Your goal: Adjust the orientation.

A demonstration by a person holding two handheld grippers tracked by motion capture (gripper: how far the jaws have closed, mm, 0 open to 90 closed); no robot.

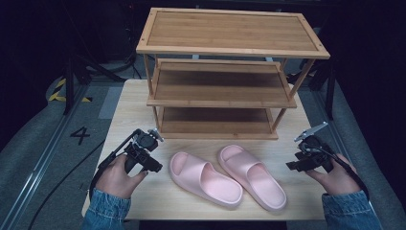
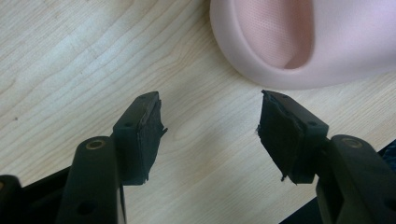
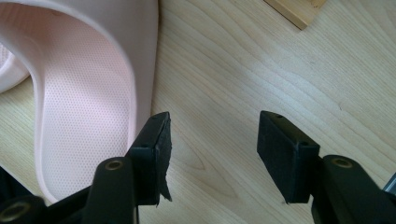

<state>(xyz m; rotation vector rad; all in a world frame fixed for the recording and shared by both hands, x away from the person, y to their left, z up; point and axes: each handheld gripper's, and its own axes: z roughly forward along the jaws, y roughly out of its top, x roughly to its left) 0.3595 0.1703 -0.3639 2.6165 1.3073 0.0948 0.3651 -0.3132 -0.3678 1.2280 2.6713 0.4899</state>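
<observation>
Two pink slippers lie side by side on the light wooden table [image 1: 143, 201] in front of the shelf: the left slipper [image 1: 205, 178] and the right slipper [image 1: 252, 177]. My left gripper [image 1: 154, 166] hovers just left of the left slipper's heel, open and empty. In the left gripper view that gripper [image 2: 211, 122] stands over bare wood with the slipper's heel [image 2: 299, 42] just beyond it. My right gripper [image 1: 293, 166] sits to the right of the right slipper, open and empty. In the right gripper view the gripper [image 3: 214, 133] is beside the slipper's edge [image 3: 93, 93].
A three-tier bamboo shoe rack [image 1: 225, 72] stands at the back of the table, its bottom shelf [image 1: 215, 122] just behind the slippers. Its foot corner [image 3: 299, 11] shows in the right gripper view. Dark floor with cables surrounds the table.
</observation>
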